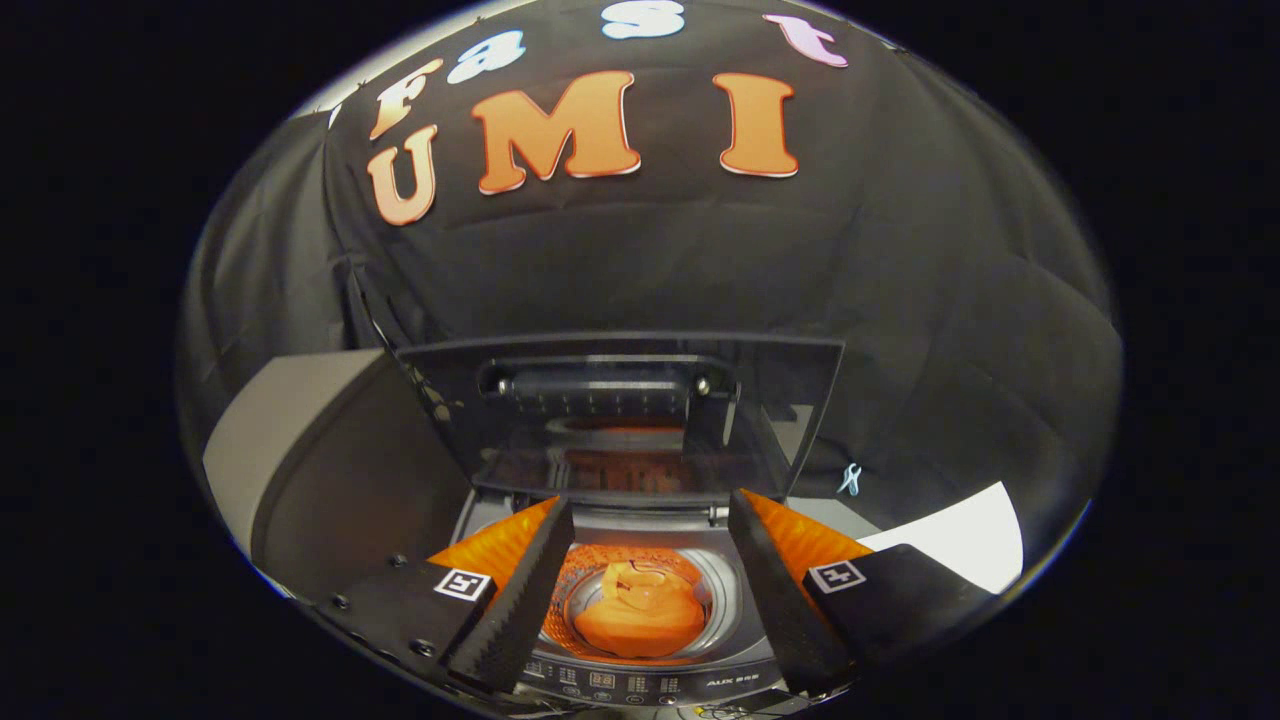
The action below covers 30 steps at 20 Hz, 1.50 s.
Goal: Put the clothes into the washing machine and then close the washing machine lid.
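Gripper [650,515] open above clothes [638,615] in washing machine [640,682].

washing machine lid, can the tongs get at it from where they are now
Probably yes: the lid stands raised just beyond the open tongs, nothing between them; the orange clothes lie down in the drum.

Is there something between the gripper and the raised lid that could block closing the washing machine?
Nothing visible blocks it. The gripper is open and empty above the drum, where the orange clothes already lie. The lid stands upright just beyond the fingers, with free space between.
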Each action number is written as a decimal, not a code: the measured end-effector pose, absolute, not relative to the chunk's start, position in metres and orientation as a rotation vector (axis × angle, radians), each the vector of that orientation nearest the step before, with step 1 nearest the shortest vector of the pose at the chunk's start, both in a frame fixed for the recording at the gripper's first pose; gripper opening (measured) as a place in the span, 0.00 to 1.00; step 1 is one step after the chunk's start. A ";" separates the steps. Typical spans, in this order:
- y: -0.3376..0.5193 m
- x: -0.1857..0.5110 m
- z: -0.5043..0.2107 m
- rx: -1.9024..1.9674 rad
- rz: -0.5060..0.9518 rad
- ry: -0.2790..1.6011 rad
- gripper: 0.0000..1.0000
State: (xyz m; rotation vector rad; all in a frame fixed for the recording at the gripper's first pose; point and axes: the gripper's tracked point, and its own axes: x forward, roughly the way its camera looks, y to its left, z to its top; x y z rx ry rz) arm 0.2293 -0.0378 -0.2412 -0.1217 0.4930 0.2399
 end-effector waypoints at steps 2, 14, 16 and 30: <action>-0.032 0.236 -0.214 -0.083 0.248 0.457 0.99; 0.011 0.316 -0.158 -0.087 0.252 0.394 0.99; 0.014 0.333 -0.171 -0.097 0.238 0.430 0.99; 0.021 0.365 -0.216 -0.119 0.229 0.530 0.99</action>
